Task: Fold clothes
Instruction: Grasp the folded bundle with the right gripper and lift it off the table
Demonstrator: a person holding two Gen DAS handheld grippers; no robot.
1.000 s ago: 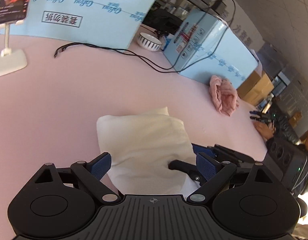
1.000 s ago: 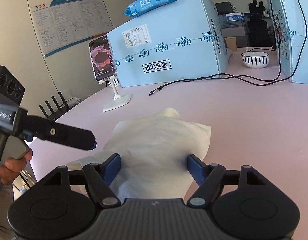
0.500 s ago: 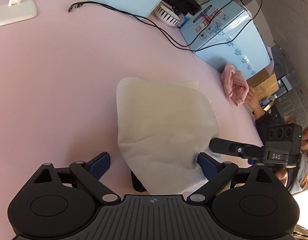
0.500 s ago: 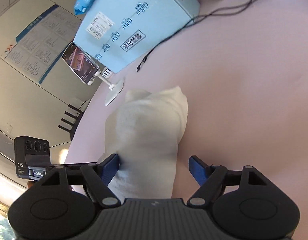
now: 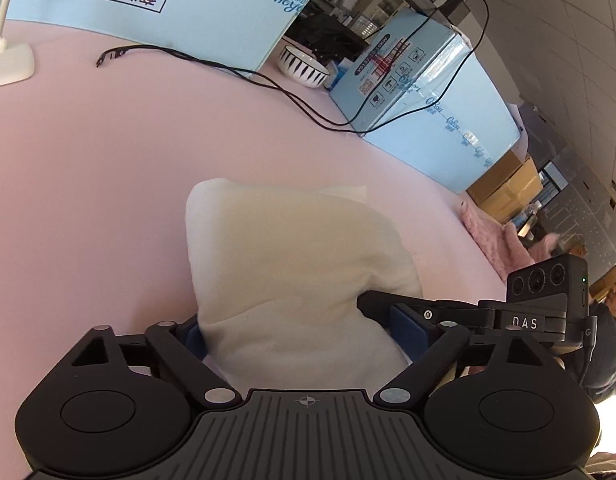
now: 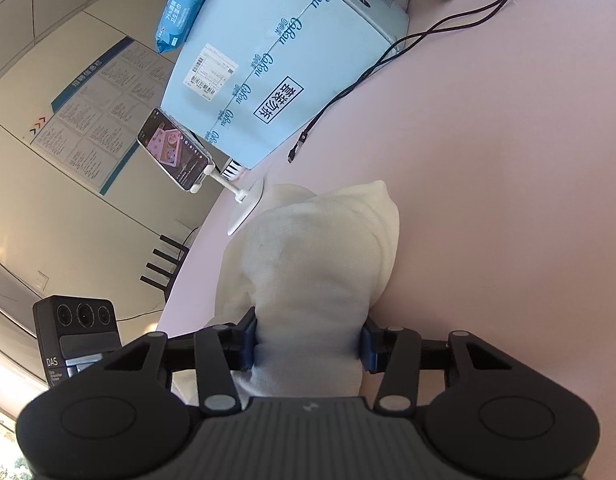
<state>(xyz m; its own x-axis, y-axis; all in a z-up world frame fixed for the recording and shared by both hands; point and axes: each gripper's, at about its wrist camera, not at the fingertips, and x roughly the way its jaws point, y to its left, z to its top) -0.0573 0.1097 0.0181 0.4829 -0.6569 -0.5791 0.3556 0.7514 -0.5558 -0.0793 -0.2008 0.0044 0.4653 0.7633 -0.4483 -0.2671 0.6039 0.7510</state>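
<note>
A: What is in the middle?

B: A cream cloth [image 5: 292, 264], folded into a puffy bundle. It lies on the pink counter [image 5: 88, 168], at the near side.

A: Who has it?

B: Both tools. The left tool [image 5: 304, 330] has just been closing, and its blue pads press on the near end of the cloth, one on each side. The right tool [image 6: 308, 340] has just been closing too. It pinches the cloth tight, so the cloth bunches up between its pads.

A: Are the tools close together?

B: Yes. From the left tool you see the right tool coming in from the right, its tip touching the cloth.

A: What else is there?

B: A black cable [image 5: 228, 72] runs across the counter, farther away. Two light blue boxes [image 5: 420, 96] stand at the far side, with a striped bowl [image 5: 302, 66] between them. A phone on a white stand [image 6: 176, 152] is at the far left. A fluffy pink cloth [image 5: 492, 236] lies far right.
</note>
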